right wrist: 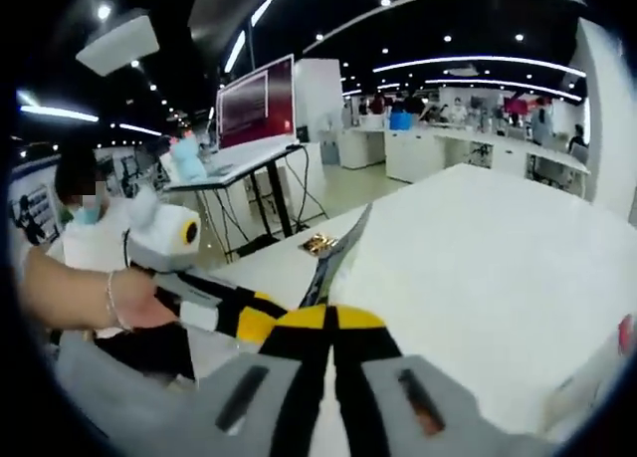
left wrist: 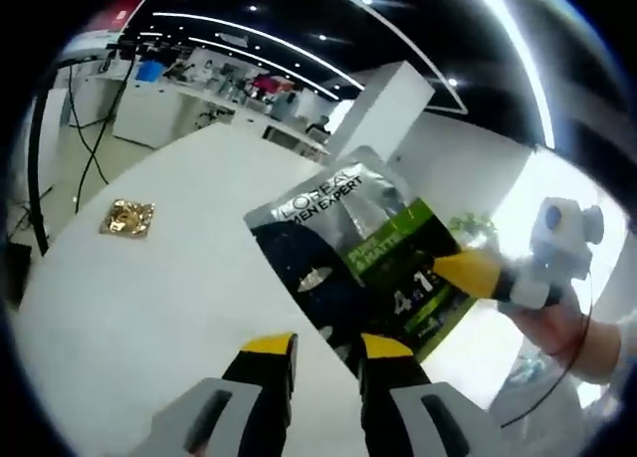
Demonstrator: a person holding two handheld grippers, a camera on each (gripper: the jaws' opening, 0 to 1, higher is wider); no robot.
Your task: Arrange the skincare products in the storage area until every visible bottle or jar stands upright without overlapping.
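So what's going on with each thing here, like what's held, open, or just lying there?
L'Oreal Men Expert sachet: held up off the table, flat face to the left gripper view, pinched at its edge.
Right gripper: jaws shut on the sachet's edge.
Left gripper: jaws open, gripping nothing.
Gold foil packet: lying flat on the white table, untouched.
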